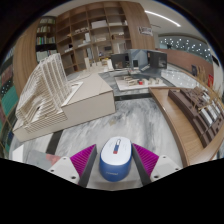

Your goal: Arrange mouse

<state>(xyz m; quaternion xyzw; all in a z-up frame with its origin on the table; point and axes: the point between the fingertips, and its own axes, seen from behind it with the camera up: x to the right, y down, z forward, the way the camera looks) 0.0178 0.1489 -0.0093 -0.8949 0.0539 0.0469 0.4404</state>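
Observation:
A blue and white mouse (pixel 115 159) sits between my gripper's (pixel 114 163) two fingers, its white top facing up. The magenta pads (pixel 83 163) press against its left and right sides with no visible gap. The mouse is over the grey marbled table top (pixel 125 115), near the table's front. I cannot tell whether it rests on the table or is held just above it.
A large white building model (pixel 55 95) stands on the table to the left. Beyond the table is a desk with monitors (pixel 135 65). A low wooden shelf unit (pixel 195 112) runs along the right, and tall bookshelves (pixel 95 30) line the back.

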